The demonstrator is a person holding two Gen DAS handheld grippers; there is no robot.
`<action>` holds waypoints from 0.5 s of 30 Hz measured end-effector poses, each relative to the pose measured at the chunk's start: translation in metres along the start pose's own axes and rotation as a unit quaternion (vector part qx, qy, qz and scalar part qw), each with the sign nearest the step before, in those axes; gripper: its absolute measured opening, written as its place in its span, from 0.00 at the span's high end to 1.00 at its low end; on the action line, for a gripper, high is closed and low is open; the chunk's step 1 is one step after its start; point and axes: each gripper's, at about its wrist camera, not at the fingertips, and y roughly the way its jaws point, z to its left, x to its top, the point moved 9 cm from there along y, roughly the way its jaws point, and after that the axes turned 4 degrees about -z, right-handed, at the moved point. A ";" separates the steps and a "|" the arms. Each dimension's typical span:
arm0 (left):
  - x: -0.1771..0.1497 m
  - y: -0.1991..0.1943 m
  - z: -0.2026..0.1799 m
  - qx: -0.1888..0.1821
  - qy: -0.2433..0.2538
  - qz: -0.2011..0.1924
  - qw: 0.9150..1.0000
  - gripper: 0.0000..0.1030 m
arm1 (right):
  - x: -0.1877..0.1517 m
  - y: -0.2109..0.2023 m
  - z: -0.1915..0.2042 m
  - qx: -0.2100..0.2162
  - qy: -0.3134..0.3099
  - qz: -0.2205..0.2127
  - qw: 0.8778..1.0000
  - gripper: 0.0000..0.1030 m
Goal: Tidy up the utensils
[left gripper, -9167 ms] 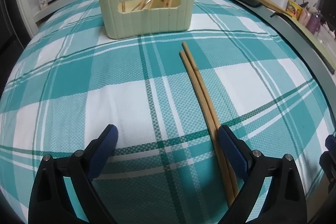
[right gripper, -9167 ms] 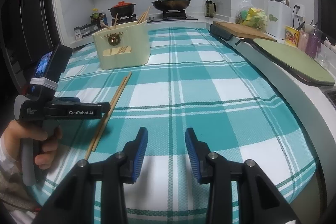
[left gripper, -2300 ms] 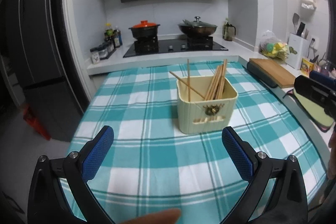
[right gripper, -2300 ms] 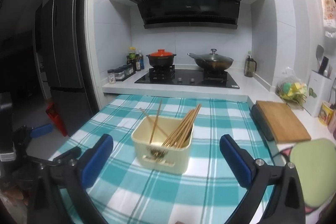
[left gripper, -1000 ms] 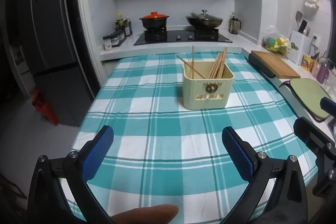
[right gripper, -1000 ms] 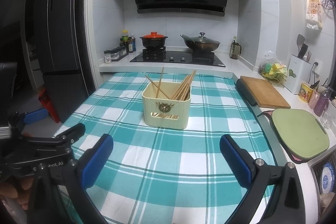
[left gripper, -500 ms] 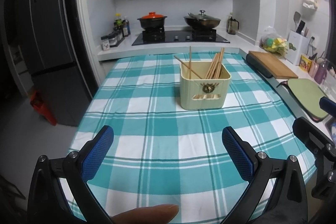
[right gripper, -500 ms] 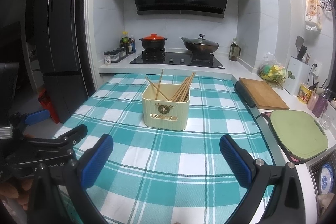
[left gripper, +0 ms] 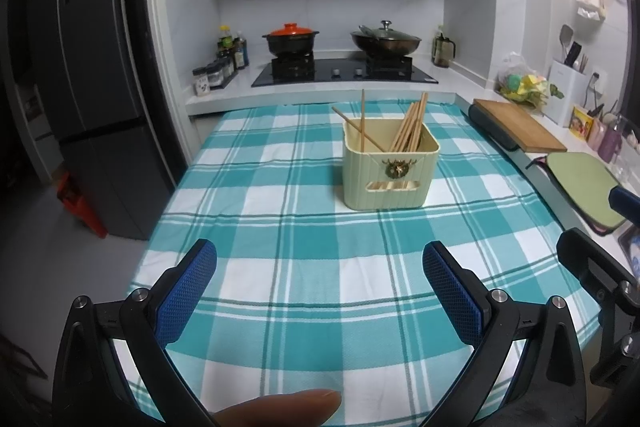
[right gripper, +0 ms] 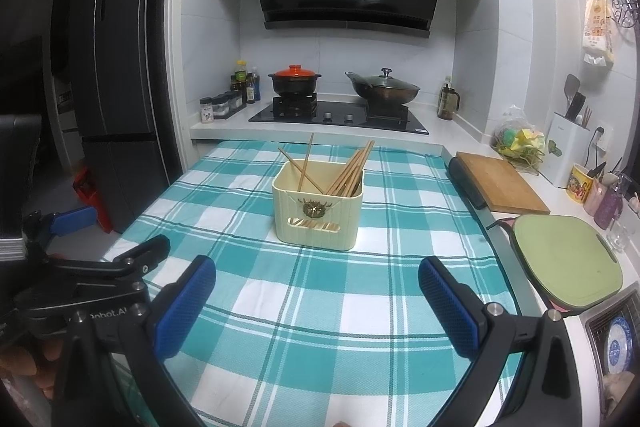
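Chopsticks (left gripper: 408, 127) roughly ten, one holder (left gripper: 390, 167); both jaws wide.

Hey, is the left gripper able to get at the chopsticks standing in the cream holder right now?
Probably yes. The left gripper is open and empty, the checked tablecloth between it and the cream holder is bare, and the chopsticks stick up above the rim, though it would have to travel forward first.

A teal-and-white checked tablecloth (left gripper: 280, 227) covers the table. Beyond its far edge, a black pot with an orange lid (left gripper: 291, 39) and a dark lidded wok (left gripper: 386, 41) sit on the black hob (left gripper: 344, 73). A wooden cutting board (right gripper: 500, 183) and a green oval mat (right gripper: 564, 259) lie along the right-hand counter.
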 end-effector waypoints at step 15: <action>0.004 -0.002 -0.002 -0.004 0.000 -0.002 1.000 0.00 | 0.001 -0.002 -0.001 0.001 -0.002 -0.002 1.000 0.00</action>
